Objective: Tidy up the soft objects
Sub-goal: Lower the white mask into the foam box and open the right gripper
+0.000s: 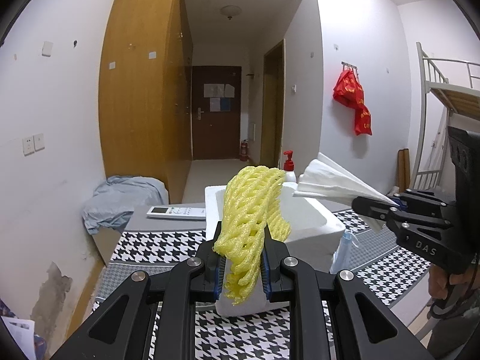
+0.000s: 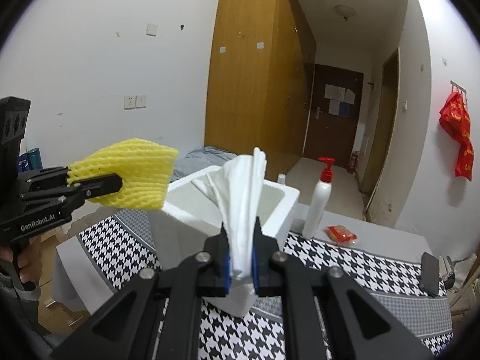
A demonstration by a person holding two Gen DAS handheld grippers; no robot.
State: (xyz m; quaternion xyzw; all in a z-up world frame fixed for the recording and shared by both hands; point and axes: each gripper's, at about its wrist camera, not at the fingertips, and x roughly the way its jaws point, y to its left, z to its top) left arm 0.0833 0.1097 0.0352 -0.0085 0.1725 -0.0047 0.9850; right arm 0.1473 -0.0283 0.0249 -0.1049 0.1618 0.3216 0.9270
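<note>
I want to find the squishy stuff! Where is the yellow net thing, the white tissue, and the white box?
yellow foam net point(image 1: 255, 210): left wrist view, middle of the mesh above the fingers.
white tissue point(image 2: 243, 201): right wrist view, middle of the bunched sheet.
white foam box point(image 2: 279, 220): right wrist view, its outer right wall.

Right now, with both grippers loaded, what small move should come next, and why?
Probably lower the left gripper and release the yellow foam net into the white foam box: the box stands open just beyond it, while the right gripper holds the white tissue above the box.
</note>
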